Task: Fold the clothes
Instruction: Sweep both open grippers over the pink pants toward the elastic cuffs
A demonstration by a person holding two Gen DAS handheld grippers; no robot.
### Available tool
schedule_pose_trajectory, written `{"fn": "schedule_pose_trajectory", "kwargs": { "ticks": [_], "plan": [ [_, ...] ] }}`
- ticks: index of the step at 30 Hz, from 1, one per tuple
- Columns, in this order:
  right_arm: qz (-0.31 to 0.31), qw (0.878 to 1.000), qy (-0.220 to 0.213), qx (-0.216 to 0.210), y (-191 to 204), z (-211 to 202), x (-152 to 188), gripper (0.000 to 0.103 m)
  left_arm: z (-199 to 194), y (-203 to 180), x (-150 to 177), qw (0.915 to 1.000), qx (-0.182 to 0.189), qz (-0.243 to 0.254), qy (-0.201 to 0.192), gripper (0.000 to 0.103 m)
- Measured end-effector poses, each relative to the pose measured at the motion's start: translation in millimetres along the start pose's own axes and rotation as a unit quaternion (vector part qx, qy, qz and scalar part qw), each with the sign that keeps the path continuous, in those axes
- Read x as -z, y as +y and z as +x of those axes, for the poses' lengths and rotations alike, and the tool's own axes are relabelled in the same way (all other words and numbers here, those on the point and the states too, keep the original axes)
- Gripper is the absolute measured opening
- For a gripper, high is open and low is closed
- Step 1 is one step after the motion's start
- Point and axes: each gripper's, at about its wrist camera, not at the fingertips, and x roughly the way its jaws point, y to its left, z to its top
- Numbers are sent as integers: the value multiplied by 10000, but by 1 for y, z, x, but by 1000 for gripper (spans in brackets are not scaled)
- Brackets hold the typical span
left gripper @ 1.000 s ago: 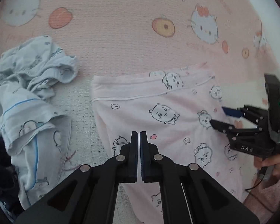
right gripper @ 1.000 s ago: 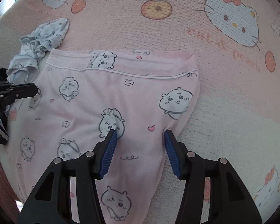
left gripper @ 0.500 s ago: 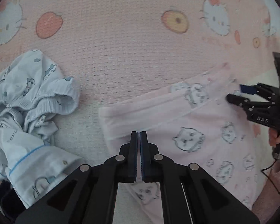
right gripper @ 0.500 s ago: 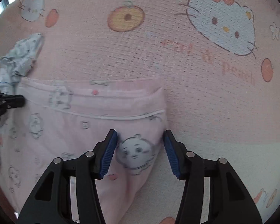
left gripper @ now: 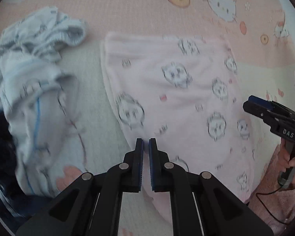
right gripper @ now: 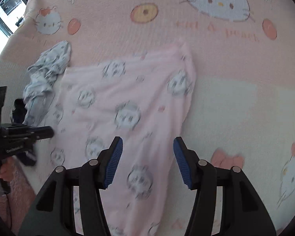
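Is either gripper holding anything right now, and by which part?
Nothing is held. The right gripper hangs open over the pink pyjama bottoms; the left gripper, jaws just opening a crack, grips no cloth.

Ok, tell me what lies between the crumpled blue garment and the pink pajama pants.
Only a bare strip of the cream bedspread separates the blue garment from the pink pajama pants, seen in the left wrist view.

Left gripper jaws slightly parted over pink pajama pants, just opening.
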Motion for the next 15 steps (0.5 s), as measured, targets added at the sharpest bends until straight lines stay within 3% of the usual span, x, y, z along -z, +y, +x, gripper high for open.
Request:
{"fn": "schedule_pose_trajectory", "kwargs": {
  "ticks": [2,4,7,9,13,15],
  "plan": [
    [-49,9996,284,27,7,7,32,54,0,1,21,9995,-289,4,107,7],
    [-178,9977,357,542,0,6,53,52,-7,5,31,9926,-1190,28,233,9],
    [158,9957,224,879,-17,-13,70,54,-26,14,44,9965,-786,-296,-12,9],
    [91,9973,34,733,-8,-25,76,54,-36,5,49,9990,-36,-325,-311,9],
    [-488,9969,-38,608,28,-25,87,53,-3,-30,60,9982,-510,289,153,9],
    [-704,9920,140,1040,38,-12,96,52,-3,-29,69,9963,-749,342,245,9]
  ]
}}
